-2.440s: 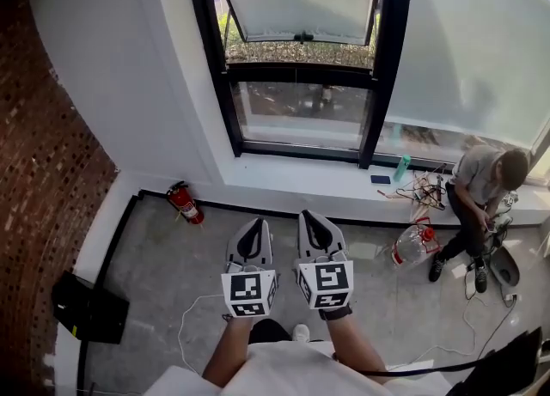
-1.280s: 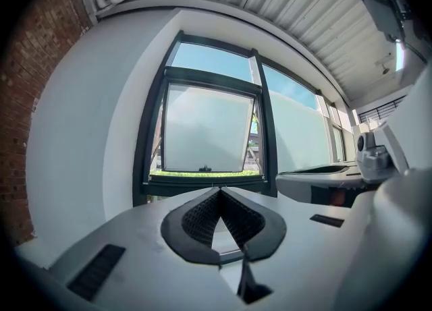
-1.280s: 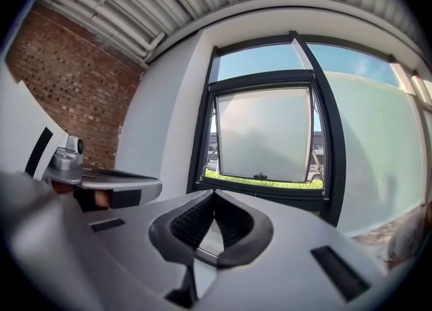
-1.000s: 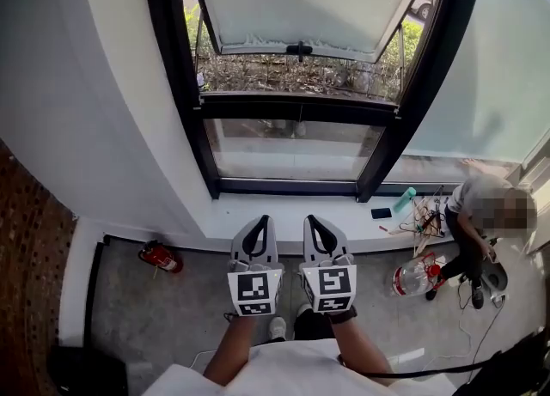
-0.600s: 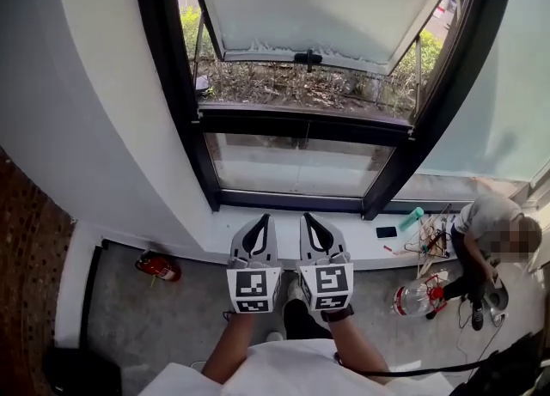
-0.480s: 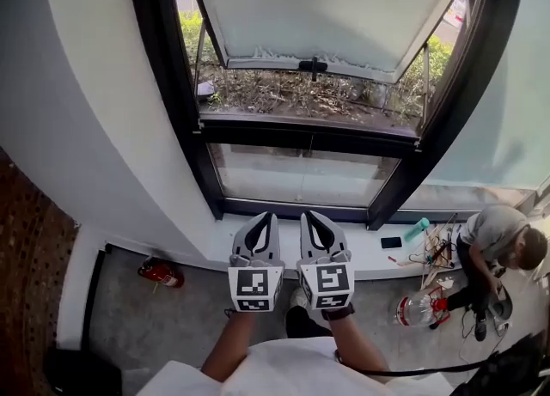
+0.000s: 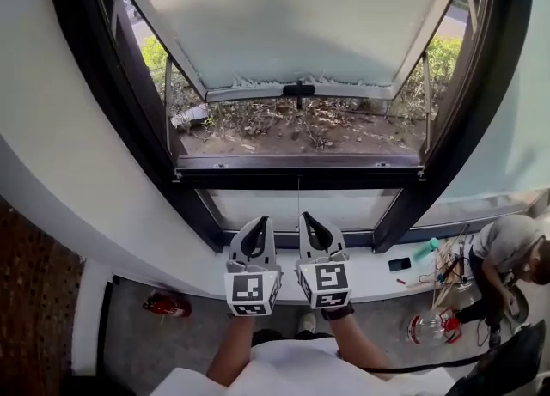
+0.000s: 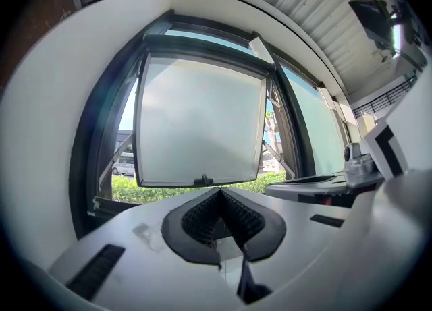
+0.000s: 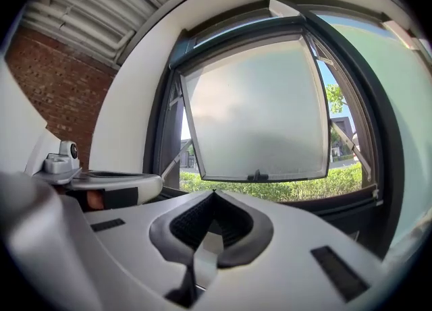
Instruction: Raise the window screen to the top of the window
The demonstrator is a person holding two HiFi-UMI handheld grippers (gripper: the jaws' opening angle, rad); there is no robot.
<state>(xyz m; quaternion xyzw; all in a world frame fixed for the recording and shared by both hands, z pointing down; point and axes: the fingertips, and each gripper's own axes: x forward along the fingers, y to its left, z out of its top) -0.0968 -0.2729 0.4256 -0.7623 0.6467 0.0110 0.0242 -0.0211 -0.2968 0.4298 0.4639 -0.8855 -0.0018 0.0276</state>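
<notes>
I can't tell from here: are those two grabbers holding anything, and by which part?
Nothing is held. The grey left gripper and grey right gripper are both shut with nothing between their jaws, short of the black-framed window.

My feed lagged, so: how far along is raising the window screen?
Nothing looks done. In hand: left gripper and right gripper hover side by side facing the window, jaws shut, empty. Left: find the screen, grip it, raise it to the top.
</notes>
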